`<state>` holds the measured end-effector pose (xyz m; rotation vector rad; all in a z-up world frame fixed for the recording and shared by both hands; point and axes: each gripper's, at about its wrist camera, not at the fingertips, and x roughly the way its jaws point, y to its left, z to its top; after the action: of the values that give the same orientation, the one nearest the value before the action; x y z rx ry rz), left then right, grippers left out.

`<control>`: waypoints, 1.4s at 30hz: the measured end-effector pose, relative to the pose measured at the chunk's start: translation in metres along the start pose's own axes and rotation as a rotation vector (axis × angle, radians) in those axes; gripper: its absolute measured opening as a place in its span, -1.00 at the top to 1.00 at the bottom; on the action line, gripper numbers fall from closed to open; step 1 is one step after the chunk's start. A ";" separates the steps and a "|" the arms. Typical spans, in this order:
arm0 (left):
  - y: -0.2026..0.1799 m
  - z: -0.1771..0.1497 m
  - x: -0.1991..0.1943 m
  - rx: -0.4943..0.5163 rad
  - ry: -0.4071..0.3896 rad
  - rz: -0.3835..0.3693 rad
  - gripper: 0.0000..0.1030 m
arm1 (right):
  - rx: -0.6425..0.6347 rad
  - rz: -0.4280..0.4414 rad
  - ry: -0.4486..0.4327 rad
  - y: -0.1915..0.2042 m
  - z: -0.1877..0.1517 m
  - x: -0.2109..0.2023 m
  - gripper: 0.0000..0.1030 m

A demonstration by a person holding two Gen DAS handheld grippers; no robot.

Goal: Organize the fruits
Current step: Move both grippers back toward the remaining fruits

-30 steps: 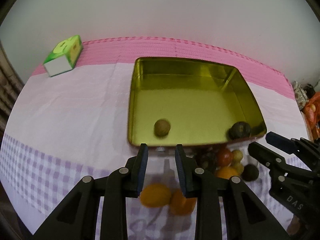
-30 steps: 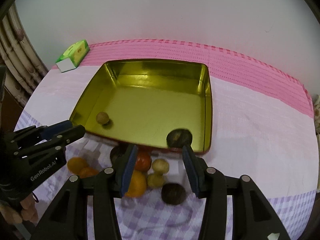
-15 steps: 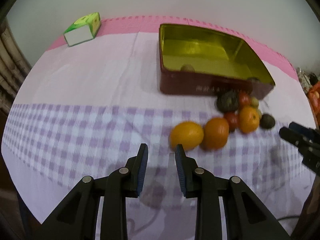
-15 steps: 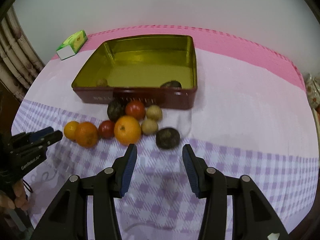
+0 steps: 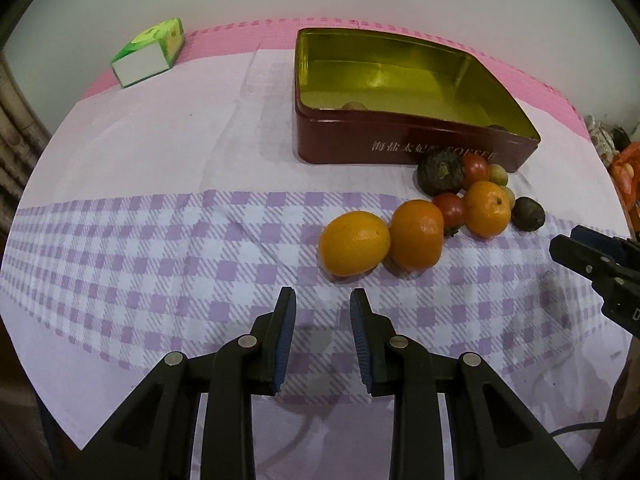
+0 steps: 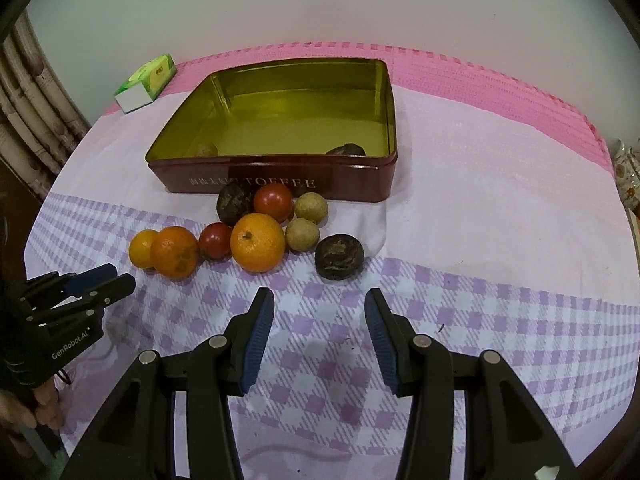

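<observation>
Here the fruits (image 6: 256,232) lie ahead of both empty hand-held grippers (image 6: 318,312).

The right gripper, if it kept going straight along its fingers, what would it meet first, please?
Probably the dark fruit just ahead of the open right gripper, slightly right of centre; beyond it stands the tin. Depth is hard to judge.

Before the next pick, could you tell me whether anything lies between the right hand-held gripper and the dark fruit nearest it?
Nothing visible: only bare checked cloth separates the right hand-held gripper from the dark fruit.
</observation>
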<state>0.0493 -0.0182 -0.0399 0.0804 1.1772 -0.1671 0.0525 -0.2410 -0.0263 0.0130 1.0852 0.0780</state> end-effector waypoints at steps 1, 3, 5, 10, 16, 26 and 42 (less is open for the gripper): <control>0.000 -0.001 0.000 -0.001 0.000 -0.003 0.43 | 0.002 0.002 0.004 0.000 0.000 0.002 0.13; -0.002 0.000 0.002 -0.001 0.003 -0.006 0.43 | 0.006 0.005 0.010 -0.001 0.000 0.005 0.13; -0.003 0.002 0.004 -0.002 0.005 -0.011 0.43 | 0.011 0.009 0.017 -0.002 0.001 0.007 0.13; -0.008 0.012 0.011 0.001 0.011 -0.018 0.43 | 0.015 0.013 0.029 -0.003 0.001 0.012 0.13; -0.010 0.015 0.017 0.005 0.012 -0.027 0.43 | 0.007 0.013 0.038 0.000 0.001 0.018 0.13; -0.013 0.019 0.021 0.005 0.014 -0.036 0.43 | 0.013 0.011 0.055 -0.002 0.001 0.027 0.13; -0.010 0.023 0.032 0.032 0.013 -0.054 0.43 | 0.006 0.008 0.068 -0.004 0.007 0.040 0.13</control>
<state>0.0809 -0.0341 -0.0603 0.0784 1.1901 -0.2334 0.0779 -0.2418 -0.0587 0.0201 1.1536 0.0828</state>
